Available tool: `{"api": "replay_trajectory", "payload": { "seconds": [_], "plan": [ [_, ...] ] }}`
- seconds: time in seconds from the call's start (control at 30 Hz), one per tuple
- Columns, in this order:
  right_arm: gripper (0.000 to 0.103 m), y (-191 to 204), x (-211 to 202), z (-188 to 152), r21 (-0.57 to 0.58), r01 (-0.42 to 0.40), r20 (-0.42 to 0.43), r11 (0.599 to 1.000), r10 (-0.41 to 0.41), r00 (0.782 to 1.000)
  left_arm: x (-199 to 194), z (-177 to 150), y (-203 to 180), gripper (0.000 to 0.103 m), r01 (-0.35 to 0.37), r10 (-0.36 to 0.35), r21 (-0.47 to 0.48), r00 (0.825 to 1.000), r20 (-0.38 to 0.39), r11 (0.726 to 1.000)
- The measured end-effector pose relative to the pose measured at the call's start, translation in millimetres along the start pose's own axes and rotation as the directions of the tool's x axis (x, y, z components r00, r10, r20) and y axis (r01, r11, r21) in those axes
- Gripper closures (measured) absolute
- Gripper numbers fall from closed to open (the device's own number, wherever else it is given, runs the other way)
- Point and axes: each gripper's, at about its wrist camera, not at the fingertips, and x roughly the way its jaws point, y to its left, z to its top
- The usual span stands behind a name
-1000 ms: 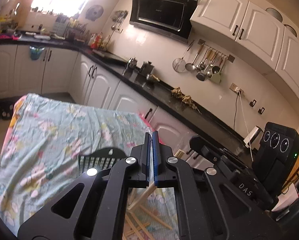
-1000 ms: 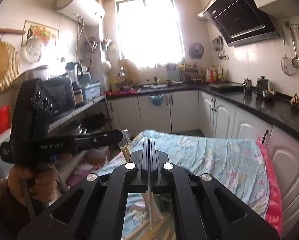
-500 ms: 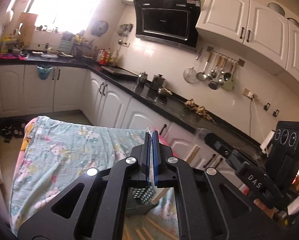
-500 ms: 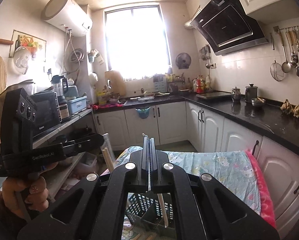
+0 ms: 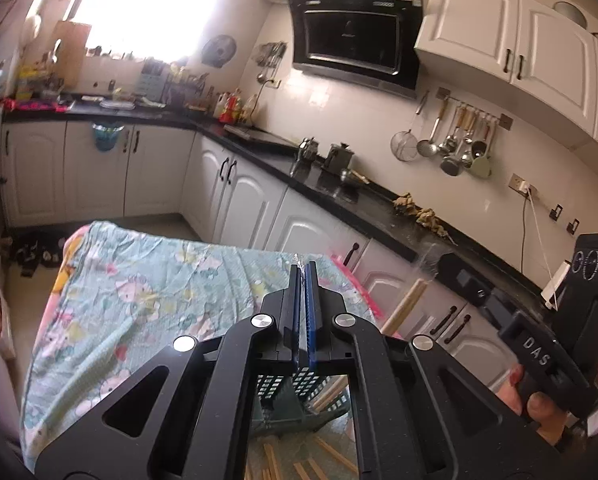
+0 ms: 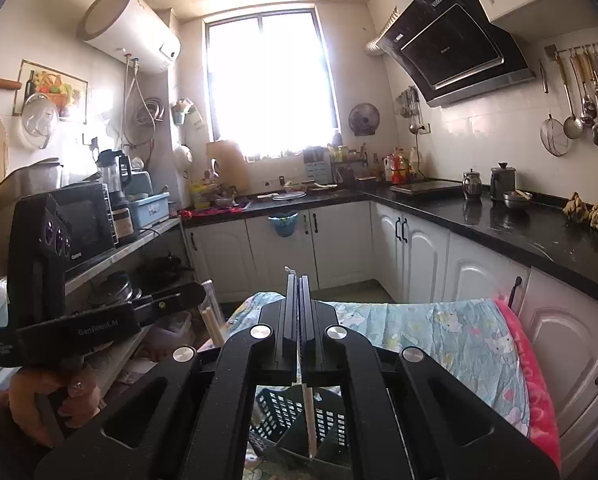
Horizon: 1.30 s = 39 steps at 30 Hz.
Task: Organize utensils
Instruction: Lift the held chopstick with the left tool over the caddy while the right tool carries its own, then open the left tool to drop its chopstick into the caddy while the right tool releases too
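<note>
Directly below the right gripper — clamped on a pale chopstick hanging toward 6 o'clock — sits the dark slotted basket; left gripper, jaws together, hovers above loose chopsticks.

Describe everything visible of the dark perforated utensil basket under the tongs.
The dark green perforated plastic basket sits on the floral tablecloth, seen only through the gaps below both tongs. Its walls carry a grid of small square holes, and a solid divider splits it into compartments. From the right tongs a pale thin chopstick hangs down into it. Loose wooden chopsticks lie on the cloth beside it.
</note>
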Motion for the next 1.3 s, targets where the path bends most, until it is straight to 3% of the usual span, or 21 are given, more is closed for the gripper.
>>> {"api": "replay_trajectory", "payload": {
  "seconds": [0.3,0.63,0.73,0.83,0.93,1.0,1.07,1.17,1.3],
  "plan": [
    [0.102,-10,19,-24,0.005,0.060,-0.072,0.998,-0.059,0.996,16,-24,18,0.102,-0.025,0.024,-0.019,0.999,-0.047,1.000],
    [0.101,-30,33,-58,0.065,0.149,-0.171,0.987,-0.136,0.976,24,-45,21,0.101,-0.061,0.063,0.021,0.994,-0.092,0.998],
    [0.099,-34,34,-65,0.067,0.166,-0.188,0.984,-0.151,0.970,22,-49,22,0.083,-0.076,0.079,0.032,0.992,-0.096,0.997],
    [0.077,-36,31,-71,0.073,0.179,-0.190,0.981,-0.162,0.968,18,-51,22,0.069,-0.087,0.091,0.040,0.992,-0.090,0.995],
    [0.072,-38,25,-75,0.077,0.181,-0.184,0.981,-0.164,0.969,11,-54,24,0.057,-0.093,0.096,0.037,0.992,-0.081,0.995],
    [0.062,-37,20,-76,0.070,0.185,-0.179,0.980,-0.170,0.969,5,-57,25,0.048,-0.098,0.100,0.033,0.992,-0.072,0.995],
    [0.058,-33,13,-79,0.057,0.185,-0.171,0.981,-0.173,0.970,-2,-58,25,0.033,-0.105,0.106,0.032,0.993,-0.056,0.994],
    [0.054,-28,5,-82,0.024,0.189,-0.165,0.982,-0.183,0.969,-12,-61,24,0.020,-0.122,0.123,0.030,0.992,-0.035,0.992],
    [0.047,-20,-4,-85,-0.003,0.187,-0.161,0.982,-0.185,0.969,-24,-64,24,0.011,-0.130,0.131,0.030,0.991,-0.016,0.991]
  ]
}}
